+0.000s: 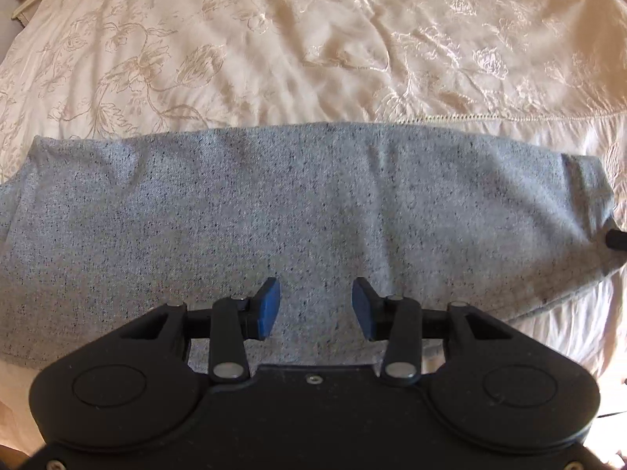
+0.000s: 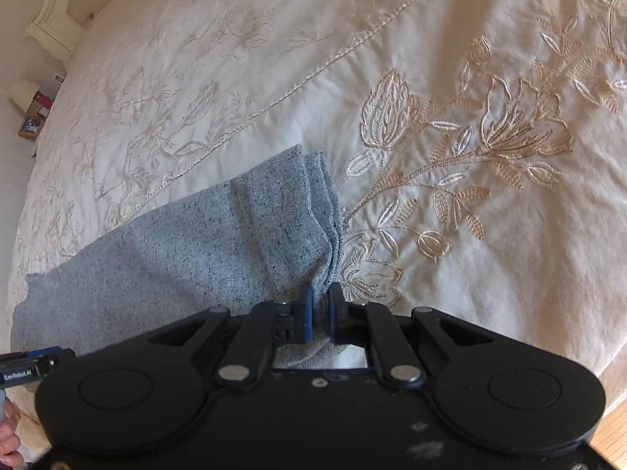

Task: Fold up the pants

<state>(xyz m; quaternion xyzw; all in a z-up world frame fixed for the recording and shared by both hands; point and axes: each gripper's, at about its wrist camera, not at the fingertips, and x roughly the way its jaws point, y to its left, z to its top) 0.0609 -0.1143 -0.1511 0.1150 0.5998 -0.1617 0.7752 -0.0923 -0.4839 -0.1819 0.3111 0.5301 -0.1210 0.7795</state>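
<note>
The pants (image 1: 298,215) are a soft heathered grey knit flecked with dark specks, lying as a long flat band across the bed (image 1: 274,58), already doubled lengthwise so that several layers stack at the leg end. In the right wrist view that end shows a stitched hem band and the edges of the stacked layers (image 2: 325,203), slightly fanned and lifted off the cover. The right gripper (image 2: 321,305) has its jaws drawn narrow and pinched onto the near corner of that hem end, grey cloth bunched between the blue pads (image 2: 307,313) and a little fold of it showing below them. The left gripper (image 1: 316,305) hangs over the near side of the band with its jaws spread wide, blue pads (image 1: 268,305) apart and nothing between them; whether the pad tips touch the cloth cannot be told. In the left wrist view the fabric runs from the left edge to the right, with shallow wrinkles near its middle and its far edge straight against the bed cover. The cover is cream with a satin sheen, embroidered with tan and white flowers and leaves (image 2: 509,133) and crossed by a corded seam (image 2: 313,70). A tufted cream headboard (image 2: 66,4) shows at the far corner, and a strip of wooden floor (image 2: 615,423) lies beside the bed.
</note>
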